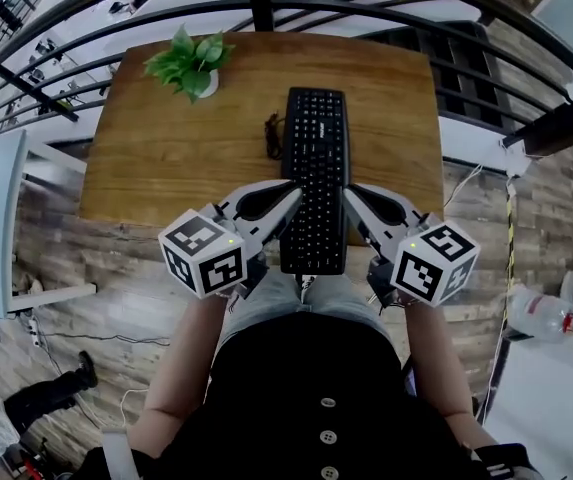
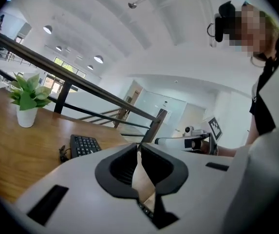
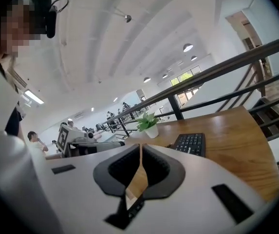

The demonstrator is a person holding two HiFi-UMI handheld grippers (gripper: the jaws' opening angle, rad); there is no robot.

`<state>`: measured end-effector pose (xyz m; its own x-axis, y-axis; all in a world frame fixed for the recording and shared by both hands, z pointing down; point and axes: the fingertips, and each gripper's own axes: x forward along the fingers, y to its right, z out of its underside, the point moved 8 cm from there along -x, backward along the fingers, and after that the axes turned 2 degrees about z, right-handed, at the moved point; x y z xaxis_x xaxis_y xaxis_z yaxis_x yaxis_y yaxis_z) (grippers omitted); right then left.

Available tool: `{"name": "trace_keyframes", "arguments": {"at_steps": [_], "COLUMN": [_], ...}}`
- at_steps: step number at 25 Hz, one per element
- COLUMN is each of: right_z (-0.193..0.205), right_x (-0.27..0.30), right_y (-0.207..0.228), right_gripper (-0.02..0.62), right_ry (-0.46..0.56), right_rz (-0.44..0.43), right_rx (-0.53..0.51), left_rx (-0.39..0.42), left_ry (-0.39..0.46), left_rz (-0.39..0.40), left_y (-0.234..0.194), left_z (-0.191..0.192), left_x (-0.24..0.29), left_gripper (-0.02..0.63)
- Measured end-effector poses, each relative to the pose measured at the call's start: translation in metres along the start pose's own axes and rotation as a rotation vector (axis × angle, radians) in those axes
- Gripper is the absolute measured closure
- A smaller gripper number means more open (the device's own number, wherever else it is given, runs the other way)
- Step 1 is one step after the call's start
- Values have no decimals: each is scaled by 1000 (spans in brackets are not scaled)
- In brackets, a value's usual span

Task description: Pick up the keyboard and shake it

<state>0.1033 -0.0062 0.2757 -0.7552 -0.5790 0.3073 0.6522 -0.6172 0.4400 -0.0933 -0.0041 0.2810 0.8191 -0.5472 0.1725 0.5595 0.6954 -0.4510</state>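
- Head view: left gripper [image 1: 295, 193] and right gripper [image 1: 347, 193] flank the near half of the black keyboard [image 1: 316, 148], one tip at each long edge. Can't tell whether the tips actually touch it.
- Keyboard runs lengthwise away from the person, with its far end over the wooden table [image 1: 166, 158]. Its near end sticks out past the table's near edge, above the person's lap. Can't tell if it is lifted.
- A dark cable [image 1: 271, 133] is bunched just left of the keyboard, and a potted plant [image 1: 191, 63] sits at the far left corner, well apart. There is bare wood on both sides, wider on the left. A black railing [image 1: 266, 8] curves beyond the far edge.
- Left gripper view: jaws are pressed together at the tips, with nothing between them. Only wood shows through the slit lower down. Keyboard [image 2: 83, 145] is left of the jaws, its near part hidden behind the gripper body. Open tabletop stretches left to the plant.
- Right gripper view: jaws are pressed together and empty, same slit. Keyboard [image 3: 192, 143] is right of the jaws, with bare wood further right up to the table edge. The railing is behind.
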Motion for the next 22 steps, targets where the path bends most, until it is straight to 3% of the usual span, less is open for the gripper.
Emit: {"name": "trace_keyframes", "arguments": {"at_steps": [4, 12, 22], "right_z": [-4, -6, -1], "right_x": [0, 5, 6], "right_y": [-7, -15, -17], "right_gripper": [566, 569, 569], "right_ry": [49, 17, -101], "right_rz": [-50, -70, -108], "right_rx": [0, -49, -122], "left_rx": [-12, 58, 63], "left_ry": [7, -54, -96], "left_rz": [14, 14, 23], "left_y": [3, 8, 9], "left_z": [-1, -1, 4], "left_x": [2, 12, 17], "left_gripper": [582, 588, 588]}}
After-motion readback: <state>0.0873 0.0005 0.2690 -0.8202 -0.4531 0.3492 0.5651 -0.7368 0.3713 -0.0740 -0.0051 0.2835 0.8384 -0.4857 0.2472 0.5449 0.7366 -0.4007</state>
